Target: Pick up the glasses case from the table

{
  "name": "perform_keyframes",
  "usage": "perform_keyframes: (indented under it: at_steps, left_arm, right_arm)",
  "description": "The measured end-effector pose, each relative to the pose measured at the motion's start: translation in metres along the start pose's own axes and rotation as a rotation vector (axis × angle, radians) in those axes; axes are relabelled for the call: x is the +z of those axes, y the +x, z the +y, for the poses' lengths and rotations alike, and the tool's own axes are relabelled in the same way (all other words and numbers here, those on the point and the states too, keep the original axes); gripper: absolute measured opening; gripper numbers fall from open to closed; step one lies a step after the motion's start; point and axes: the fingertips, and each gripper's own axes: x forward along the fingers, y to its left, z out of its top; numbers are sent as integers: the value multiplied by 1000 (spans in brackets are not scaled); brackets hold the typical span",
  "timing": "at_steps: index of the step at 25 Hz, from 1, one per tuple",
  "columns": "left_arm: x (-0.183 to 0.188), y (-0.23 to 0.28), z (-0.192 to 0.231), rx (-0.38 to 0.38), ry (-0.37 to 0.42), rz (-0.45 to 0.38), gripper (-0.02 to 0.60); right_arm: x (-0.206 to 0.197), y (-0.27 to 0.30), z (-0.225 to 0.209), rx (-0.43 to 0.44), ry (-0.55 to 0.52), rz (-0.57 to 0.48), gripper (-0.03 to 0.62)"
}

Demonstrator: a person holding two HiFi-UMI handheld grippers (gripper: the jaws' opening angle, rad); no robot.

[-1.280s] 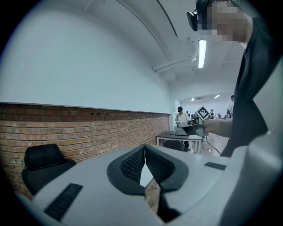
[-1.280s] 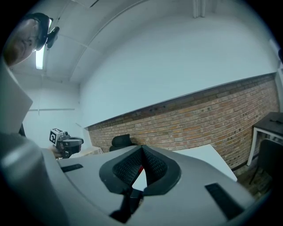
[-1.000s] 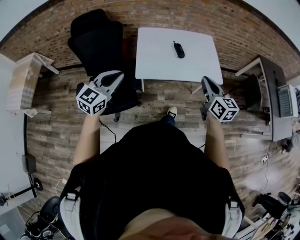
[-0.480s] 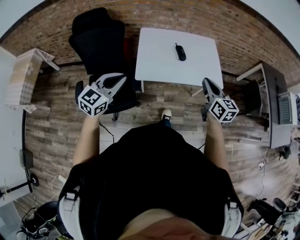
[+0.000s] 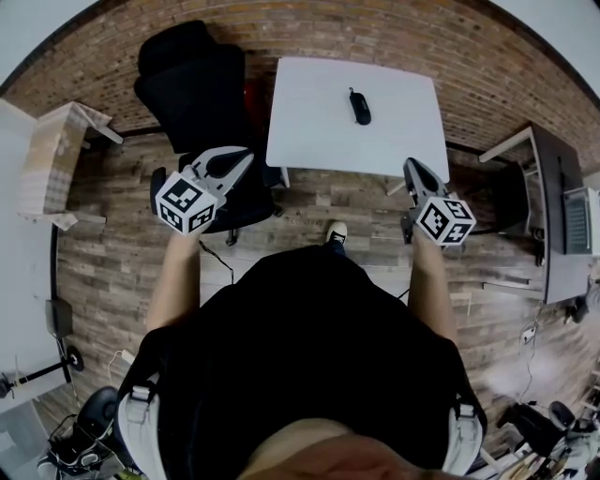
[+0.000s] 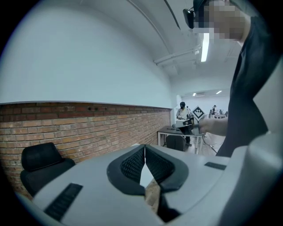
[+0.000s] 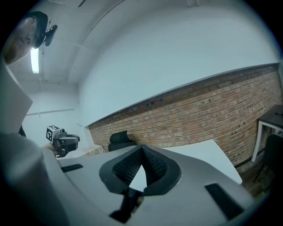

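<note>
**Both tongs clenched and empty, short of the table; case lies alone on top**

At the far left of the head view a pale wooden shelf (image 5: 58, 155) is partly cut off by the rim of the picture, and what it carries is too small to read. Next to it stands a black office chair (image 5: 192, 80), its seat partly covered by the left tongs (image 5: 228, 159). In the left gripper view the two ribbed pads of these tongs meet at their tips, with nothing between them. They are held over the wooden floor (image 5: 112, 253), just beside the table's left corner.

The white table (image 5: 314, 127) stands against the brick wall (image 5: 309, 28). The glasses case (image 5: 358, 105) lies on it toward the far side, right of centre, well apart from both tongs. It shows only as a small dark oblong, and I cannot tell whether it is shut or holds anything.

The right tongs (image 5: 416, 170) are near the table's right front corner, also clenched tip to tip on nothing. The person's black top hides most of the floor below, leaving one shoe (image 5: 338, 231) showing. At the far right a dark desk (image 5: 553, 187) is cut off by the frame edge.
</note>
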Motion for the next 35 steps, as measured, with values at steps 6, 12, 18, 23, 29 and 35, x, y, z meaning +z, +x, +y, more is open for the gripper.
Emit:
perform_keyframes:
  at_steps: [6, 12, 18, 23, 29, 35]
  left_arm:
    - [4, 23, 8, 2, -9, 1, 11]
    - [6, 44, 17, 10, -24, 10, 11]
    - [2, 57, 31, 29, -47, 26, 11]
    - [2, 76, 37, 36, -55, 27, 11]
    - [0, 97, 43, 23, -55, 34, 11]
    - [-4, 111, 53, 21, -56, 54, 11]
  right_arm:
    - [6, 14, -23, 1, -1, 11, 15]
    - [7, 29, -45, 6, 5, 29, 15]
    - [10, 44, -64, 5, 10, 33, 15]
    - [10, 52, -80, 12, 13, 47, 15]
    - [10, 65, -95, 14, 18, 56, 15]
    - [9, 75, -107, 15, 26, 63, 15]
